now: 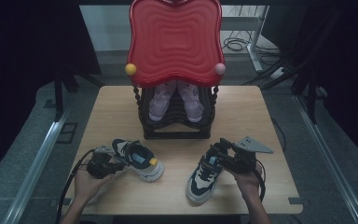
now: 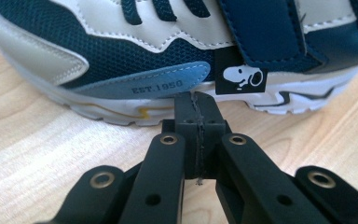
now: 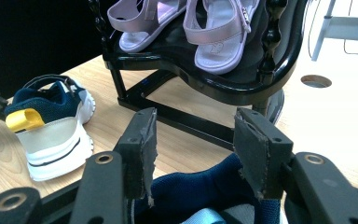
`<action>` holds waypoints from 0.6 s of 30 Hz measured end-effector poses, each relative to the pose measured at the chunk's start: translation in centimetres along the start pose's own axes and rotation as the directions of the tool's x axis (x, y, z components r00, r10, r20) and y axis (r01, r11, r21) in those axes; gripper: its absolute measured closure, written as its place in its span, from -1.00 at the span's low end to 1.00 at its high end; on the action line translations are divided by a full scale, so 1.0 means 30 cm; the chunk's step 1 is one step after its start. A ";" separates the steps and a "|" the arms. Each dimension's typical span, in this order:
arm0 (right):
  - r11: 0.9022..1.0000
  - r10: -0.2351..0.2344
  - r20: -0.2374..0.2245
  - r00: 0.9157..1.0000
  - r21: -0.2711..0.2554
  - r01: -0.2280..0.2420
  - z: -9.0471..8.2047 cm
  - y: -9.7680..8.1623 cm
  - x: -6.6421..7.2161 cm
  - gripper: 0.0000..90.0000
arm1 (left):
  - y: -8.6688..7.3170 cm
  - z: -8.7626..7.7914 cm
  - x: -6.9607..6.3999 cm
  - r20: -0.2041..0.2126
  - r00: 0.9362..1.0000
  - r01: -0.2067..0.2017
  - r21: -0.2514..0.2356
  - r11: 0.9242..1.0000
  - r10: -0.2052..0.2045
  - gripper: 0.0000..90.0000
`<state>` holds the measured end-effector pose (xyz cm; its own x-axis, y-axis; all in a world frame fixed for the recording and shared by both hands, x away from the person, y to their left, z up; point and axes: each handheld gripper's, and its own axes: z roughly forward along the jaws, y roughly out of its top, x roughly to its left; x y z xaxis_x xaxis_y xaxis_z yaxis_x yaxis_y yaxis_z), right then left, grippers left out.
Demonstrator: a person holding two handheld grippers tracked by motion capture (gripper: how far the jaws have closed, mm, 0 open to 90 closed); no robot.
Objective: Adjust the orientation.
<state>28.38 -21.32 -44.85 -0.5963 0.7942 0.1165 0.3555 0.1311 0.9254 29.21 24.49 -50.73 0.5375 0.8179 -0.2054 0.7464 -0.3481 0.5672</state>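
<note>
The left tongs (image 2: 196, 105) are pressing together empty, tips against the left sneaker's (image 2: 168, 51) sole; the right tongs (image 3: 193, 154) are standing spread over the right sneaker's (image 3: 200, 198) collar.

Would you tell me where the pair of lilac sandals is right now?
In the high view the lilac sandals sit side by side on the black rack's shelf, under the red tray, at the table's far middle.

wooden table (image 1: 121, 100), grey floor (image 1: 23, 163), dark curtains (image 1: 18, 42)
</note>
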 end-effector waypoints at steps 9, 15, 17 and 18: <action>1.000 0.002 0.002 1.000 0.004 -0.002 0.002 -0.001 -0.001 0.10 | 0.017 0.012 0.019 -0.008 1.000 0.009 -0.012 1.000 -0.009 0.99; 1.000 0.001 0.001 1.000 0.001 -0.001 0.001 -0.001 0.000 0.10 | 0.012 -0.008 0.020 -0.006 1.000 0.010 -0.026 1.000 -0.010 0.94; 1.000 0.001 0.001 1.000 -0.001 -0.001 -0.001 0.000 -0.001 0.10 | 0.010 -0.047 0.018 0.011 1.000 0.000 -0.062 0.998 0.000 0.81; 1.000 0.002 0.001 1.000 -0.001 -0.002 -0.001 0.000 -0.002 0.12 | 0.013 -0.065 0.016 0.011 1.000 -0.003 -0.075 0.997 0.004 0.77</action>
<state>28.38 -21.39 -44.85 -0.5945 0.7953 0.1184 0.3565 0.1287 0.9254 28.99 25.64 -49.06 0.5446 0.8113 -0.2124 0.7134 -0.3150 0.6260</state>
